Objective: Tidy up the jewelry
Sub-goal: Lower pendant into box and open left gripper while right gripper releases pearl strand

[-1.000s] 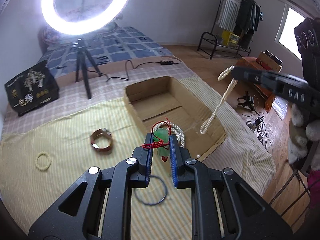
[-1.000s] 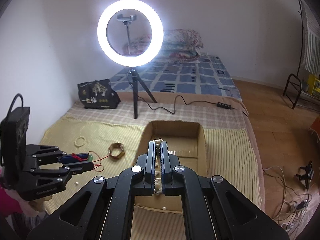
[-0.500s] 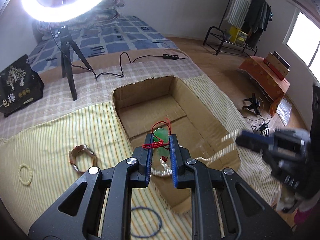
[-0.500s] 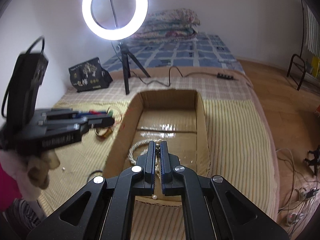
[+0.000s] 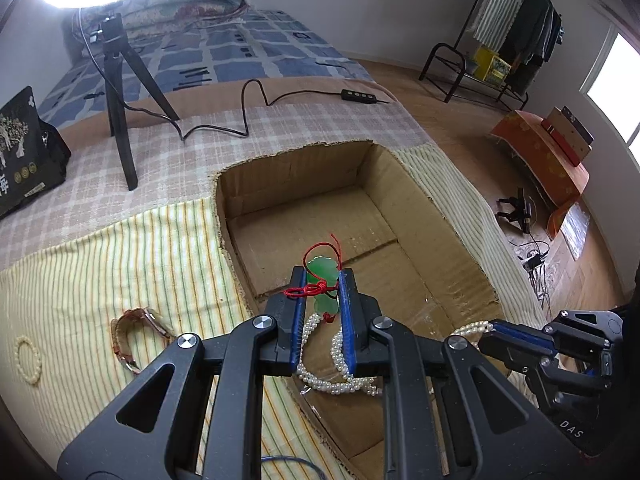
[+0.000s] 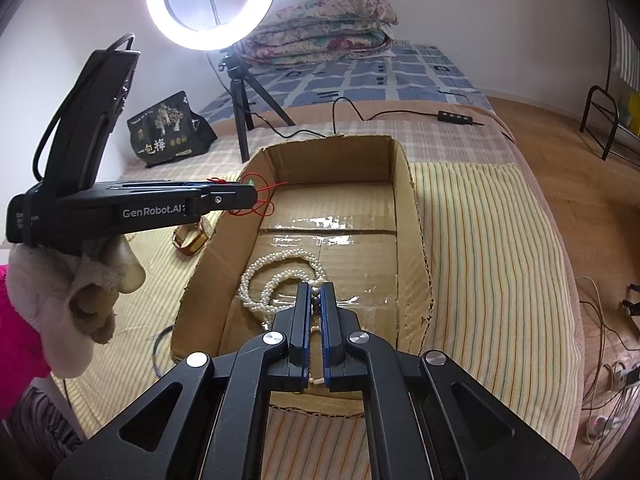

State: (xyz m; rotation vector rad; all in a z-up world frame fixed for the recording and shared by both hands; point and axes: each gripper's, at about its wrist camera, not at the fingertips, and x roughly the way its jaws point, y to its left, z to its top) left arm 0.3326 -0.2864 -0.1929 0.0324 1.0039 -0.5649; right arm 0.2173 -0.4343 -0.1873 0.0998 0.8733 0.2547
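**Both tools loaded over the box**

Pearl necklace [image 6: 276, 280] lies coiled on the floor of the cardboard box [image 6: 404, 208], 1 end still pinched between the pads of the right tool [image 6: 316, 300], which sits low at the box's near end. Left tool [image 5: 323, 280] is pressed together on a green pendant [image 5: 322, 270] with red cord [image 5: 310, 290], held above the box floor, left of the right tool. Box sits on a bed under a striped yellow cloth [image 5: 120, 264]. On the cloth outside the box: watch [image 5: 136, 328], small bead bracelet [image 5: 27, 358], thin dark ring [image 6: 158, 348]. Ring light [image 6: 210, 2] on tripod and black bag [image 6: 170, 130] stand behind the box.
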